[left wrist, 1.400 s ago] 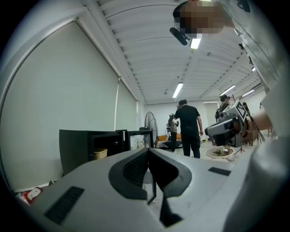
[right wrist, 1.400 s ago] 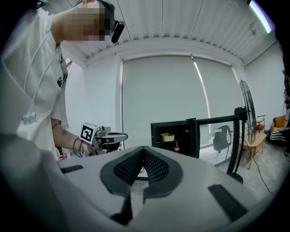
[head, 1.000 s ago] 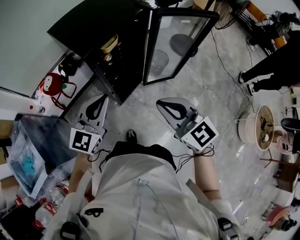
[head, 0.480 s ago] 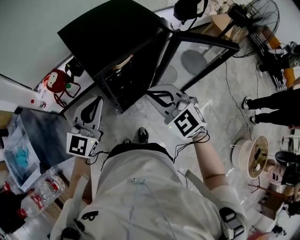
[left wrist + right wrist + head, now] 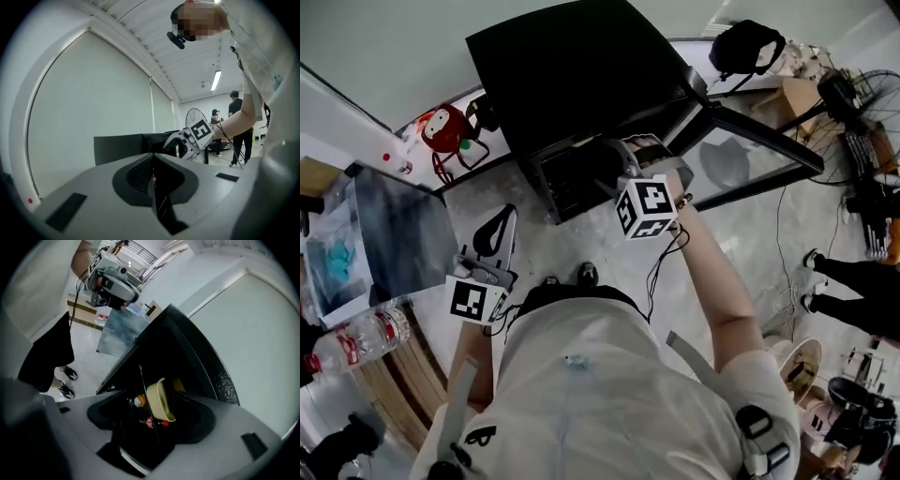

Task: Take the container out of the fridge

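Observation:
The black fridge (image 5: 572,70) stands with its door swung open. On a shelf inside is a beige container (image 5: 161,400), with an orange-capped can (image 5: 138,401) and small red items (image 5: 157,423) beside it. My right gripper (image 5: 625,157) reaches into the fridge's open front. Its jaws have just been opening and now stand open; the container shows in the gap between them, and they do not touch it. My left gripper (image 5: 494,234) hangs low at the left over the floor, away from the fridge. Its jaws (image 5: 152,187) are shut with nothing in them.
The glass door (image 5: 750,159) juts out to the right of the fridge. A red toy (image 5: 445,131) and a grey bin (image 5: 394,234) sit to the left, with a water bottle (image 5: 356,342) nearer. A person's legs (image 5: 853,281) and a fan (image 5: 862,122) are at the right.
My right gripper has swung from over the floor up to the fridge's opening, rolling as it went, and its jaws have opened. My left gripper has shifted only slightly.

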